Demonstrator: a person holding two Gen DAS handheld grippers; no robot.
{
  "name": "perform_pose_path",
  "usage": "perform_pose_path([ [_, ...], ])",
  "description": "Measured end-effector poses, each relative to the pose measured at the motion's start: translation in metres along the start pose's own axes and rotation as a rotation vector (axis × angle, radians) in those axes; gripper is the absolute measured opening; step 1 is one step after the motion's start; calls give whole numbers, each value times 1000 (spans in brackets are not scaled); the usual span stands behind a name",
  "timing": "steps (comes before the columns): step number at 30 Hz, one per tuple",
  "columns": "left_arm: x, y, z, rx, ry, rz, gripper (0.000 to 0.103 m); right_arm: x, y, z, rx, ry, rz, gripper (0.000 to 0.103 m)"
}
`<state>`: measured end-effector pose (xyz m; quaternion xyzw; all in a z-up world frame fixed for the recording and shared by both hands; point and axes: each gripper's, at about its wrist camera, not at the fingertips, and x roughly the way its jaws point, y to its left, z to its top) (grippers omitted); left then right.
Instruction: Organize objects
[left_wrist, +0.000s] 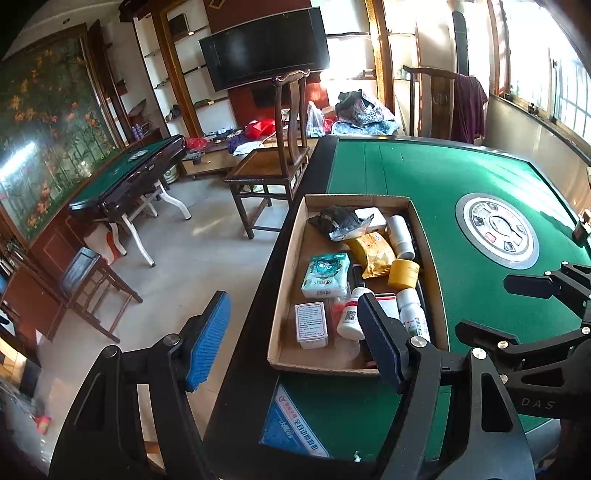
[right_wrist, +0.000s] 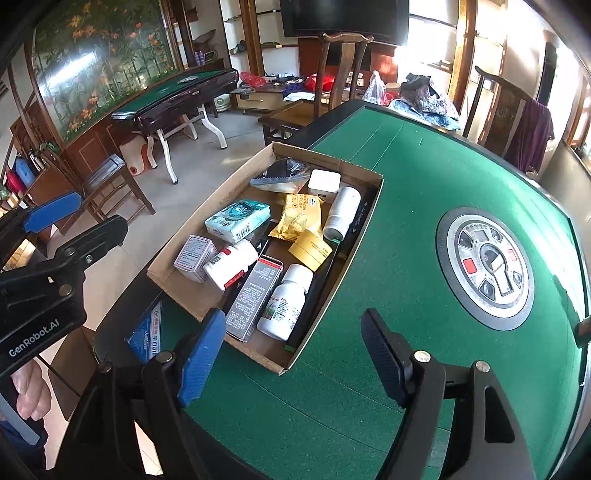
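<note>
The cardboard tray (right_wrist: 371, 192) lay at the near left corner of the green-felt bench (right_wrist: 424, 206), one long side along the bench's dark edge, and it held all the loose goods; none was seen on the felt outside it. Counted in the right wrist view: three white bottles, namely the large labelled bottle (right_wrist: 282, 301) near the front, the red-marked bottle (right_wrist: 229, 264) lying on its side, and the plain white bottle (right_wrist: 341, 212) against the far wall; two printed cartons, the grey upright box (right_wrist: 253, 297) and the small pale box (right_wrist: 194, 256); one tissue pack (right_wrist: 238, 221) with a cartoon face; one yellow sachet (right_wrist: 299, 218); one yellow tape roll (right_wrist: 310, 249); one white square case (right_wrist: 324, 181); one dark crumpled packet (right_wrist: 282, 171). A dark flat item under the bottles could not be identified.

The left gripper (left_wrist: 295, 339) hung over the tray's near end with its jaws apart and empty. The right gripper (right_wrist: 293, 358) hung over bare felt beside the tray's near corner, jaws likewise apart and empty.

Risk, as judged: the goods overlapped closely, so a descending pad might strike a neighbouring bottle and roll it; the light tray might slide towards the bench edge if pushed.
</note>
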<state>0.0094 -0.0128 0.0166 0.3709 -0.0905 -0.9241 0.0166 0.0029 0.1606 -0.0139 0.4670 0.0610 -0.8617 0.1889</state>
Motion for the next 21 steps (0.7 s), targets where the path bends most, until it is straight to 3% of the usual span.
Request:
perform_pose_path([
  [21, -4, 5, -5, -62, 16, -74, 72, -2, -2, 0, 12, -2, 24, 76],
])
